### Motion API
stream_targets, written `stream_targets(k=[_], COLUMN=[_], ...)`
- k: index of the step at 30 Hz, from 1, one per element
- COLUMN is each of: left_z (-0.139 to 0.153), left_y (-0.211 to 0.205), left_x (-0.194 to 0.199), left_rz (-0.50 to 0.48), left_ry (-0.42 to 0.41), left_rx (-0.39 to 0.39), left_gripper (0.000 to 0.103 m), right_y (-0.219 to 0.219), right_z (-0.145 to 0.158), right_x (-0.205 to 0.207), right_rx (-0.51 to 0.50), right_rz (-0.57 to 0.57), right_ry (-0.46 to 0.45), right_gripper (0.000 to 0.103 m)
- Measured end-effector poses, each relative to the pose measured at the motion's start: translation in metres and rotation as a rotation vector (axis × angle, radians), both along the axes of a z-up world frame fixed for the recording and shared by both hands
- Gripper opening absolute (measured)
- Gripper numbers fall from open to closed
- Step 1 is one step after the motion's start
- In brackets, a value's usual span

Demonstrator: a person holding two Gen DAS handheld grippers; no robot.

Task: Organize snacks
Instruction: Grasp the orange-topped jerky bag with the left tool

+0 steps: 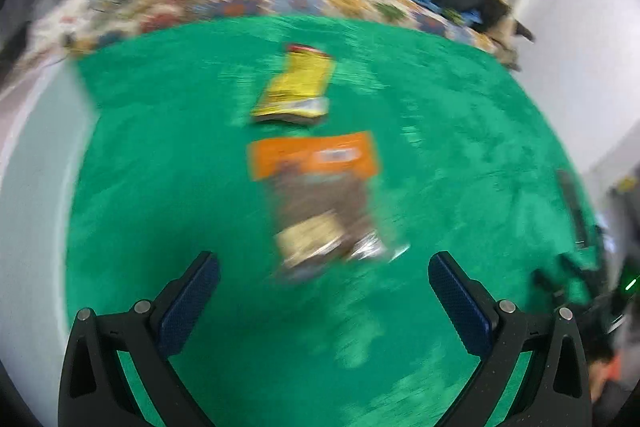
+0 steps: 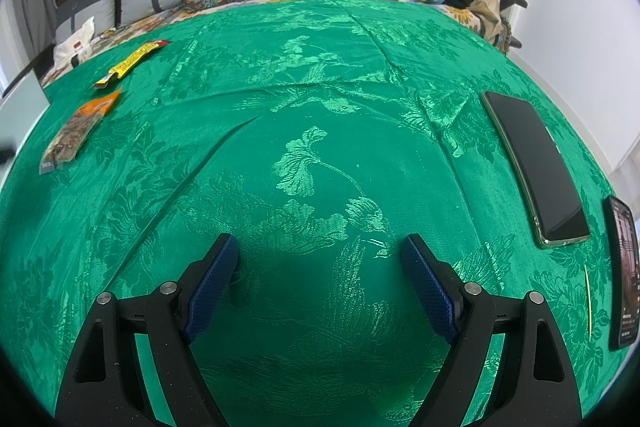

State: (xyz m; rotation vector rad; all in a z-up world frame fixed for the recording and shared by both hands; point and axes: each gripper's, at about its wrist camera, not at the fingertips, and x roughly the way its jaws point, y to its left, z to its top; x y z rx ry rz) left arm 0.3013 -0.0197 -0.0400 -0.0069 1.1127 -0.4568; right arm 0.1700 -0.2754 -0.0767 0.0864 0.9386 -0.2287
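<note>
Both the left gripper (image 1: 324,267) and right gripper (image 2: 320,251) gape empty, while 2 snacks, the yellow packet (image 1: 298,85) and orange packet (image 1: 316,183), lie mid-frame on the green cloth (image 2: 320,107), apparently ungathered.

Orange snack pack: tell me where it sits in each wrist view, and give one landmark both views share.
Left wrist: orange pack lies mid-frame on the green cloth, just ahead of the open left tongs, blurred.
Right wrist: orange pack lies at the far left edge, well away from the right tongs.
Shared landmark: the yellow pack just beyond it.
</note>
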Motion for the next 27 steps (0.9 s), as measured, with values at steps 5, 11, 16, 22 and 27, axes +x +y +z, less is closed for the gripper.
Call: stream_targets(k=[5,11,16,22,27], left_z=[-0.032,-0.067,-0.067,-0.054,-0.051], left_y=[-0.039,-0.050,-0.044,-0.005,0.040], left_x=[0.039,0.040,0.038,0.021,-0.017], left_rz=[-0.020,0.026,0.061,0.150,0.218], left_ry=[0.072,0.041,0.015,0.012,0.005], left_rx=[0.114,0.246,0.229,0.190,0.235], left_gripper=[0.102,0.103,0.085,0.067,0.067], right_y=[0.000,0.000,0.000,0.000,0.000], right_z=[0.000,0.000,0.000,0.000,0.000], right_x=[0.000,0.000,0.000,0.000,0.000], right_rx=[0.000,0.000,0.000,0.000,0.000], right_rz=[0.000,0.000,0.000,0.000,0.000], right_ry=[0.000,0.000,0.000,0.000,0.000], right_gripper=[0.087,0.087,0.087,0.087,0.087])
